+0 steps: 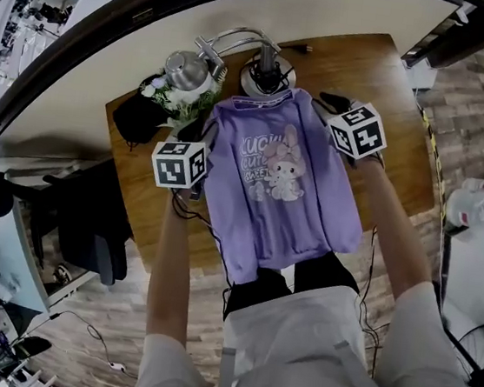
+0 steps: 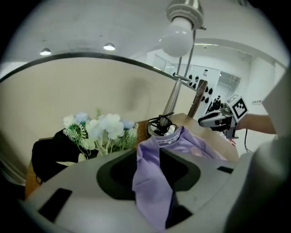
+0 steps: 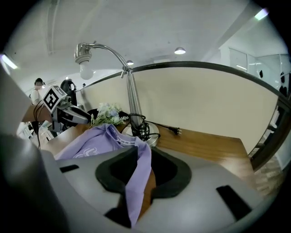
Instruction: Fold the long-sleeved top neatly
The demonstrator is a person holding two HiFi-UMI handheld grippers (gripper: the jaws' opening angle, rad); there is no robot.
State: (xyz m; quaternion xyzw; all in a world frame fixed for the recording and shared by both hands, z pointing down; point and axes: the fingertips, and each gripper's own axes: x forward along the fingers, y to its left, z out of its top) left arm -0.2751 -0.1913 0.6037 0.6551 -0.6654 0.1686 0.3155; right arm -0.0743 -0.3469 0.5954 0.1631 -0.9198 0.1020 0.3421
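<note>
Evidently the purple long-sleeved top (image 1: 281, 193) is being laid print-up on the wooden table (image 1: 354, 62), with its collar just beside the desk lamp's base (image 1: 267, 79) and its hem hanging over the near edge toward the person's lap. A ridge of shoulder cloth is being straddled rather than pinched on each side: the left gripper (image 2: 152, 177) is being held with its jaws well apart around the fabric, and the right gripper (image 3: 137, 175) with its jaws less widely parted, the cloth lying loose between them. The shoulders are judged as being let go; both ridges should be dropped evenly and the collar kept off the lamp cable (image 3: 141, 127) and the artificial flowers (image 1: 179, 97).
</note>
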